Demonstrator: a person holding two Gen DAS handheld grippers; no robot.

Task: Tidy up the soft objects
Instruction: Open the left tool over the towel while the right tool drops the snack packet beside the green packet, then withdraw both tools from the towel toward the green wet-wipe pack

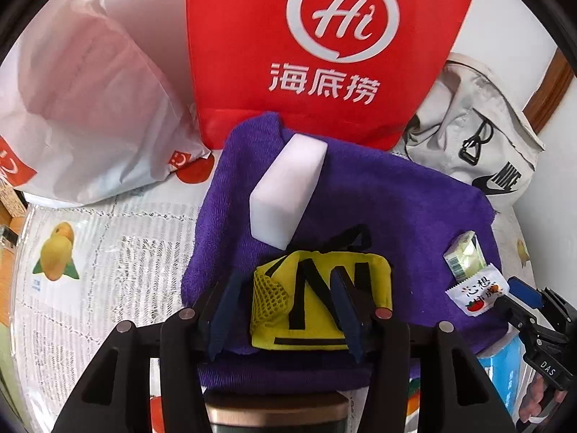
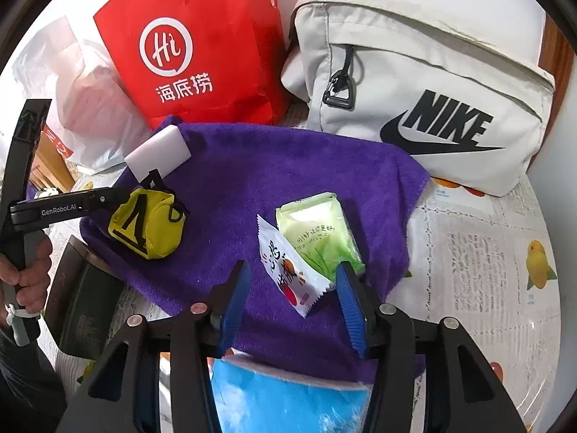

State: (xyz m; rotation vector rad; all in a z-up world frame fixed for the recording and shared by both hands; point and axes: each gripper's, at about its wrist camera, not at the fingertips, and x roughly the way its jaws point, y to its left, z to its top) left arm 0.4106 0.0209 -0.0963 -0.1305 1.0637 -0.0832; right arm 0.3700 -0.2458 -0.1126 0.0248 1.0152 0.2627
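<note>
On a purple towel (image 1: 396, 209) lies a yellow pouch (image 1: 380, 285) with black straps. My left gripper (image 1: 286, 274) stands open around it, and towel shows between the left finger and the pouch. A white sponge block (image 1: 288, 187) lies just beyond. In the right wrist view my right gripper (image 2: 294, 265) is open over a white snack packet (image 2: 288, 274), its right fingertip by the corner of a green tissue pack (image 2: 317, 238). That view also shows the pouch (image 2: 162, 231) and the left gripper (image 2: 108, 195) at the left.
A red paper bag (image 1: 324, 54), a white plastic bag (image 1: 83, 108) and a beige Nike bag (image 2: 432, 90) stand behind the towel. A blue pack (image 2: 288, 397) pokes out under its near edge, a dark box (image 2: 83, 306) at left. A fruit-print tablecloth (image 2: 487, 252) extends right.
</note>
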